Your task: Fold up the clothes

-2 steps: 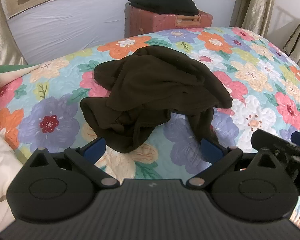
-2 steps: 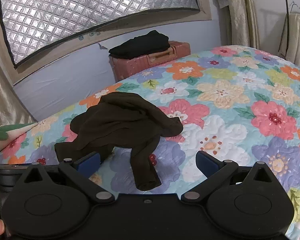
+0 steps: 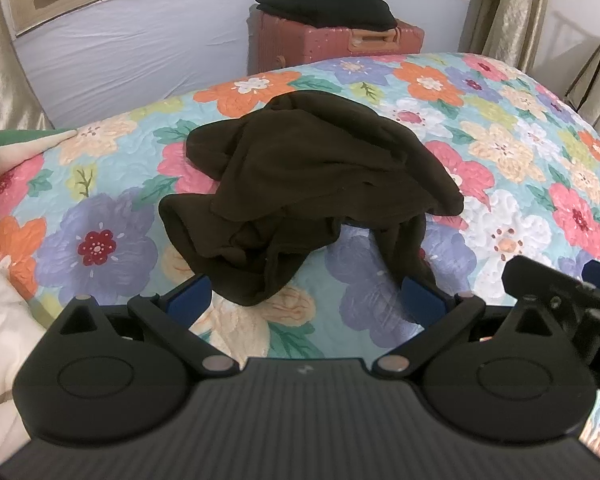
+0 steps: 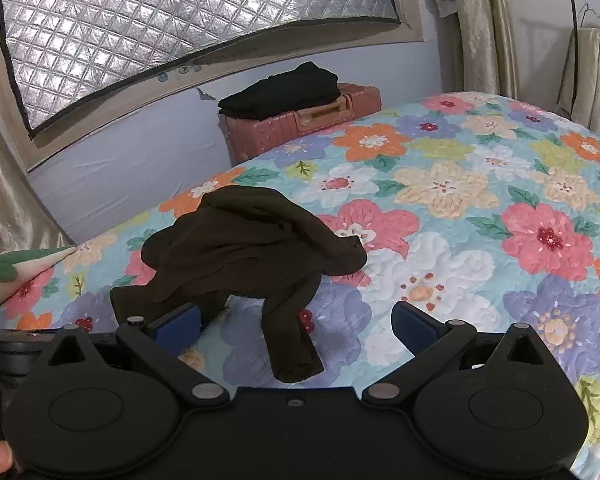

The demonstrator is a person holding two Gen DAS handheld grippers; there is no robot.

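Observation:
A dark brown garment (image 3: 312,192) lies crumpled in a heap on the floral quilt (image 3: 500,152). It also shows in the right wrist view (image 4: 244,252), with one sleeve or leg trailing toward the camera. My left gripper (image 3: 306,300) is open and empty, just short of the heap's near edge. My right gripper (image 4: 296,324) is open and empty, its blue pads either side of the trailing end (image 4: 296,364). The right gripper's body shows at the right edge of the left wrist view (image 3: 560,296).
A pink suitcase (image 3: 332,46) with folded black clothes (image 3: 328,4) on top stands behind the bed. A cream cloth (image 3: 0,344) lies at the left. A green and white pillow (image 3: 8,152) sits at the far left. A clothes rack (image 4: 588,52) stands at the right.

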